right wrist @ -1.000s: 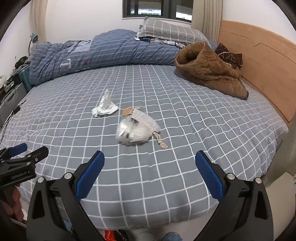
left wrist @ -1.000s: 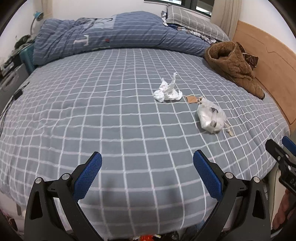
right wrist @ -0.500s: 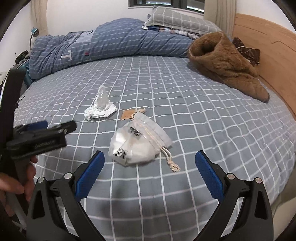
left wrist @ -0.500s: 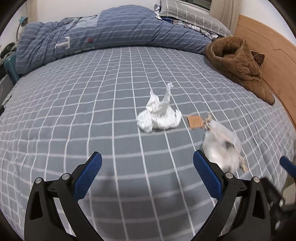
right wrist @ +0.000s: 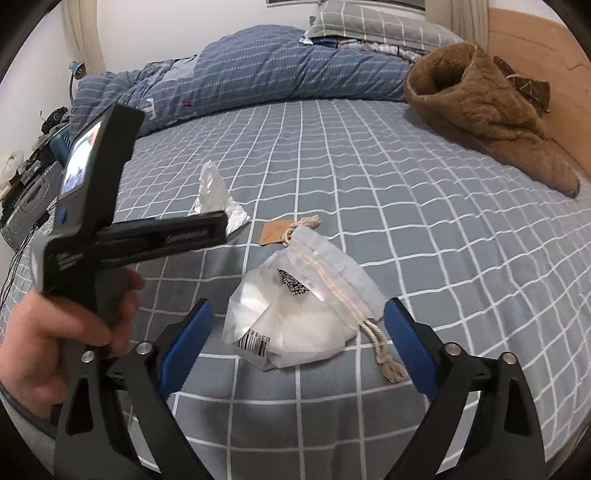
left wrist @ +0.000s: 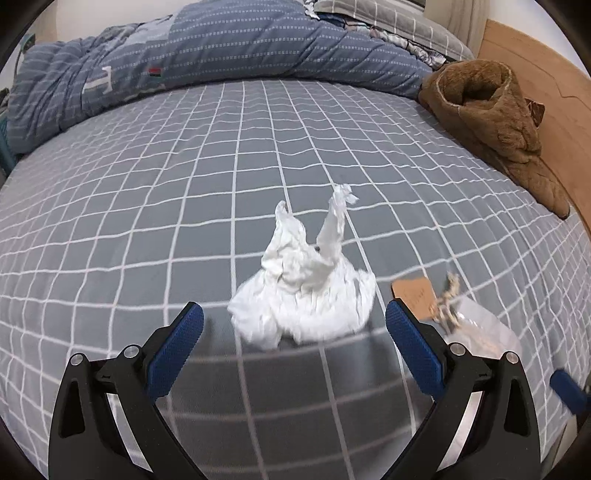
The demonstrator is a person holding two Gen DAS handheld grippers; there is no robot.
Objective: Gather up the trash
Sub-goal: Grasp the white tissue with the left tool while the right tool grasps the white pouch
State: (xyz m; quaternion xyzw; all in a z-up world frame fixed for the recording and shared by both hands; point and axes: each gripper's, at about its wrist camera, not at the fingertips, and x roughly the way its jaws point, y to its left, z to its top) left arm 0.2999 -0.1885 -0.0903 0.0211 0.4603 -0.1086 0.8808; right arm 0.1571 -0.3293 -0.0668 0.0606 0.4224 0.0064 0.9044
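Note:
A crumpled white tissue point(left wrist: 306, 291) lies on the grey checked bed sheet point(left wrist: 184, 184). My left gripper point(left wrist: 294, 325) is open, its blue pads on either side of the tissue's near edge and not touching it. A clear drawstring plastic bag point(right wrist: 299, 310) with barcode labels lies nearer the foot of the bed, with a brown paper tag point(right wrist: 275, 230) beside it. My right gripper point(right wrist: 298, 326) straddles the bag; its jaws are closing, and the pads stand apart from the bag. In the right wrist view the tissue point(right wrist: 216, 197) shows behind the left tool's body point(right wrist: 110, 229), held by a hand point(right wrist: 62, 332).
A rolled blue duvet point(left wrist: 221, 51) and grey pillows point(right wrist: 369, 20) lie at the far end of the bed. A brown fleece garment point(right wrist: 480, 107) rests by the wooden headboard point(left wrist: 546, 81) on the right. Cluttered things stand beside the bed at the left point(right wrist: 26, 184).
Both grippers came forward and down over the bed. The left now frames the tissue, the right now frames the plastic bag. The right jaws have narrowed slightly.

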